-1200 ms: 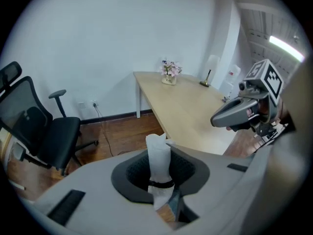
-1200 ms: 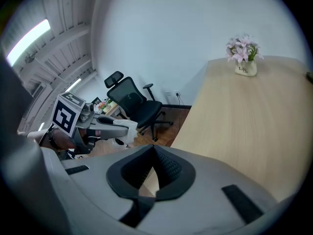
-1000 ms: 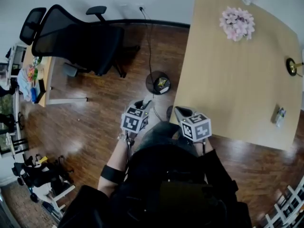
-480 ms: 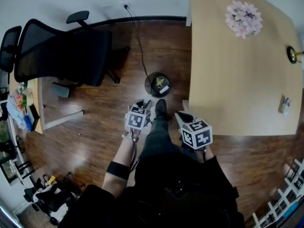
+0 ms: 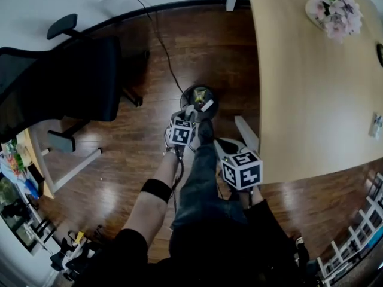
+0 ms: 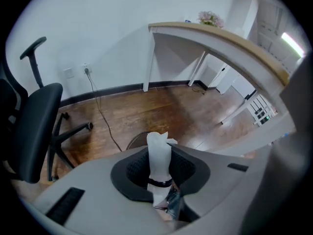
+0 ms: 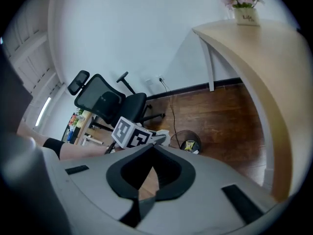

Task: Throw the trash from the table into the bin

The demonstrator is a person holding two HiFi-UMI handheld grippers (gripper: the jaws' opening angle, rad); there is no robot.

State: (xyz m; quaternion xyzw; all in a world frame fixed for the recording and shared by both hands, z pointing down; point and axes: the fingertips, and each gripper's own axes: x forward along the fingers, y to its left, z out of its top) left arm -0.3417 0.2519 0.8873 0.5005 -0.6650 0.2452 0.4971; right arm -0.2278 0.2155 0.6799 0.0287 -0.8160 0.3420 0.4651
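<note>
We're looking down on a glossy dark wooden floor [image 5: 119, 154], its boards catching the light, with a white wall along the top of the head view and a thin black cable [image 5: 157, 37] snaking down from the socket. A black mesh office chair [image 5: 66, 82] fills the upper left. The pale, smooth wooden table [image 5: 311, 100] runs down the right side, pink flowers [image 5: 334, 8] in its top corner. At centre sits the bin [image 5: 199, 99], round, black wire mesh, a yellow wrapper [image 5: 201, 94] inside. The left gripper [image 5: 190, 110] hangs right over its rim, jaws clamped on a white scrap [image 6: 159, 153], a soft-looking strip with a dark band round it. The right gripper [image 5: 226, 147], lower centre beside the table edge, has its jaws together on nothing
</note>
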